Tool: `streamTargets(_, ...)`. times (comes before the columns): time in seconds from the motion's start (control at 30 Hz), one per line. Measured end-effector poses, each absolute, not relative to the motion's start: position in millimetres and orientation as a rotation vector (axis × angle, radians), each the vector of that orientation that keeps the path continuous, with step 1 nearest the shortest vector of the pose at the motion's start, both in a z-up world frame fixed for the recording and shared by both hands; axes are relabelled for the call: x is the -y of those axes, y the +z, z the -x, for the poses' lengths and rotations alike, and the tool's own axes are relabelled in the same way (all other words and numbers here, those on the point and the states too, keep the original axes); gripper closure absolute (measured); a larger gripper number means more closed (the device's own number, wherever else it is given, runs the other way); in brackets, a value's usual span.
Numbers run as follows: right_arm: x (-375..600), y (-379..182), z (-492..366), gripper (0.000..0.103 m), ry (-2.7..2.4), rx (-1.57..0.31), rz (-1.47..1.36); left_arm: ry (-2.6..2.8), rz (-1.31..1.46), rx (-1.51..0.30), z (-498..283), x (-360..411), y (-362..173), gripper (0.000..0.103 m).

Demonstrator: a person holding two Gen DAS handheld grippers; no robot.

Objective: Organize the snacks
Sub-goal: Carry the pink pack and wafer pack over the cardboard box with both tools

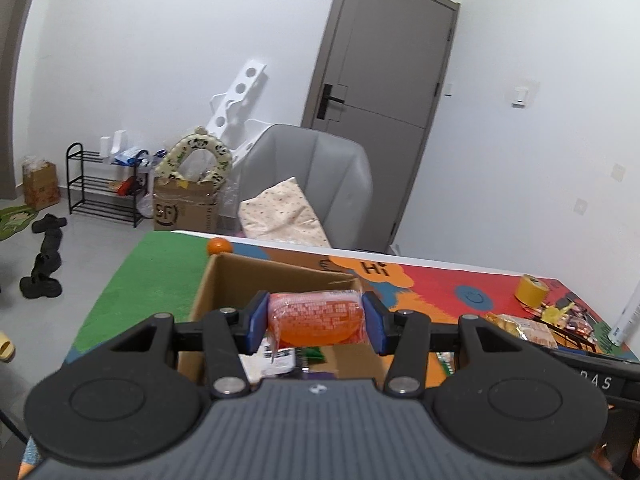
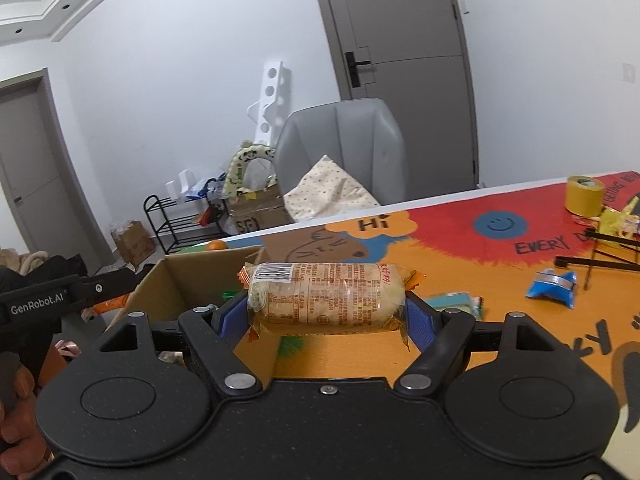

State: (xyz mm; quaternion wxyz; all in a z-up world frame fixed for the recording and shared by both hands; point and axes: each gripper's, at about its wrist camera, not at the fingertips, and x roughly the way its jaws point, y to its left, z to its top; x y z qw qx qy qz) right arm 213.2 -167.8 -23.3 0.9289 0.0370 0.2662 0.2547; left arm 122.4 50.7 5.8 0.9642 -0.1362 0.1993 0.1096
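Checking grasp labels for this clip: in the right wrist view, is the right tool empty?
No, the right tool is shut on a pale wrapped snack cake, clamped between its blue pads.

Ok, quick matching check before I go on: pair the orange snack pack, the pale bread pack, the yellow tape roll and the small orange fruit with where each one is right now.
Things:
1. orange snack pack
2. pale bread pack
3. yellow tape roll
4. small orange fruit

Places:
A. on the table just beyond the cardboard box
B. clamped in the right gripper
C. clamped in the left gripper, over the box
D. standing at the table's far right

Pairs: 1-C, 2-B, 3-D, 4-A
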Motion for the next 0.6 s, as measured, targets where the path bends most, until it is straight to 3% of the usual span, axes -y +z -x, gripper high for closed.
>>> streamTargets(0.4, 126, -22, -211, 0.028, 0.576, -0.556, -0.043, 0.242, 0.310, -0.457, -116, -82, -4, 0.052)
streamTargets(0.53, 113, -20, -207, 0.028, 0.597, -0.553, -0.028, 0.225, 0.329, -0.492, -115, -89, -9, 0.042)
streamTargets(0.6, 106, -19, -205, 0.028, 0.605, -0.553, -0.020, 0.222, 0.345, -0.485, -111, -95, -10, 0.032)
